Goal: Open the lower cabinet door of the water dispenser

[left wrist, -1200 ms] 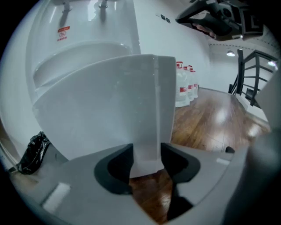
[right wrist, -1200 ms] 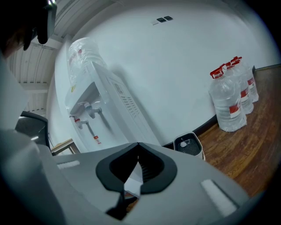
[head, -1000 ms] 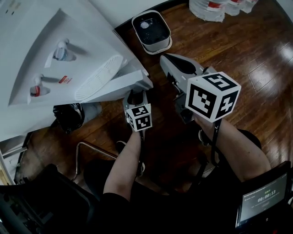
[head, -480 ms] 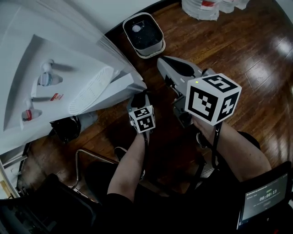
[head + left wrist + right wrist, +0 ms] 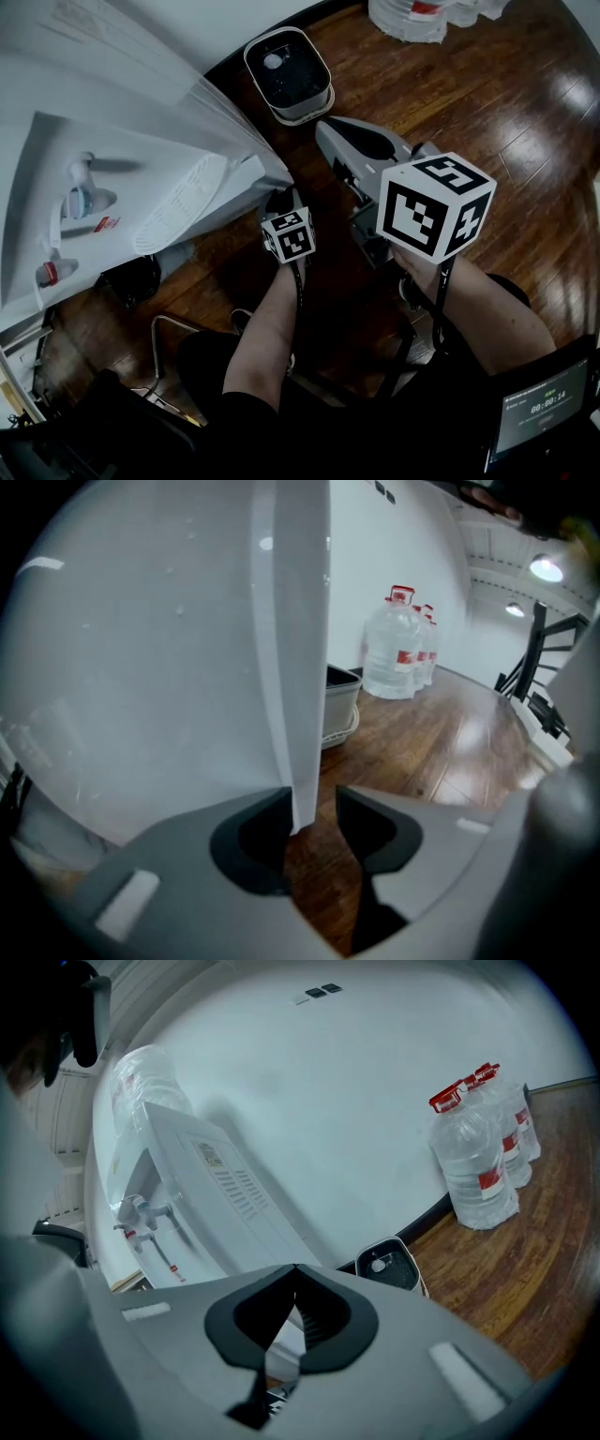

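The white smooth plastic water dispenser [image 5: 141, 122] looks faintly satin, while the dark wooden plank floor [image 5: 525, 122] gleams glossy.

Dim, dark-cornered fisheye views, glare streaks across the wooden floor [image 5: 539, 131], bright ceiling lamp [image 5: 547, 567], soft close-range blur

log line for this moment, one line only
phase: reaching for door | left gripper: jaws just been closing, cabinet door edge between them, not yet clamped | right gripper: shut, empty

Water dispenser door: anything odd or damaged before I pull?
Nothing stands out. The door edge hangs straight inside the left gripper, whose jaws have just been closing but aren't pinching yet. No spill on the floor.
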`<state>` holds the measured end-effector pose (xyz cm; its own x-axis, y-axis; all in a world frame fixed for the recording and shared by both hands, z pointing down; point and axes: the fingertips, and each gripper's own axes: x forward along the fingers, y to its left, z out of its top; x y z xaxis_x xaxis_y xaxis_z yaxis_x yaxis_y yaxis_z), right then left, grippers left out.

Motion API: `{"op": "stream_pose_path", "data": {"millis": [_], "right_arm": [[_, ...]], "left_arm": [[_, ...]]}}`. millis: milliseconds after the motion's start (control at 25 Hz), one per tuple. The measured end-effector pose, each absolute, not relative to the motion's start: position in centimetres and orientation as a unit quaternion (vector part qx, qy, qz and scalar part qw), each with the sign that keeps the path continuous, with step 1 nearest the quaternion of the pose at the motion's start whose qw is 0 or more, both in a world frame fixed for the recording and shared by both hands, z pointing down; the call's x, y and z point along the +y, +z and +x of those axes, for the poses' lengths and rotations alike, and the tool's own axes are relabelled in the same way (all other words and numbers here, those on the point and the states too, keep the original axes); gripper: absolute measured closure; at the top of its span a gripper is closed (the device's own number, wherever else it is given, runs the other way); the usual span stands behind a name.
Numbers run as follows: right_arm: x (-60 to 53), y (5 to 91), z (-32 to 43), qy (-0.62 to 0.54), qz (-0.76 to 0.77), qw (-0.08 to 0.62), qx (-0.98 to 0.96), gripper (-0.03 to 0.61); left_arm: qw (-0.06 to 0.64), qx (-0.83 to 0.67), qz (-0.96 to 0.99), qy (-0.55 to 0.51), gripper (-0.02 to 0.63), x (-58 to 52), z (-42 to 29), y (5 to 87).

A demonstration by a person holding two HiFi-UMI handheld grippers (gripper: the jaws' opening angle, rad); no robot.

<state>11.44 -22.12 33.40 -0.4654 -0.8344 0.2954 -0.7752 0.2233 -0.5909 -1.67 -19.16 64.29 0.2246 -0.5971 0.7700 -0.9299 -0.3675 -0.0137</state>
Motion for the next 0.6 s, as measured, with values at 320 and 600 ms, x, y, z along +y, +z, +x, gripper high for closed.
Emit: {"op": "stream_pose_path", "data": {"millis": [320, 600], "right_arm": [[-20.2, 31.4, 11.1, -0.339, -0.52, 0.045, 0.783, 0.574], [-22.1, 32.9, 12.1, -0.337, -0.521, 0.036, 0.784, 0.574]], "left_arm": [[0.204, -0.526, 0.754, 0.337, 0.464, -21.7, -3.0, 61.6], [0.195, -0.535, 0.762, 0.309, 0.441, -22.2, -1.8, 59.1]]}}
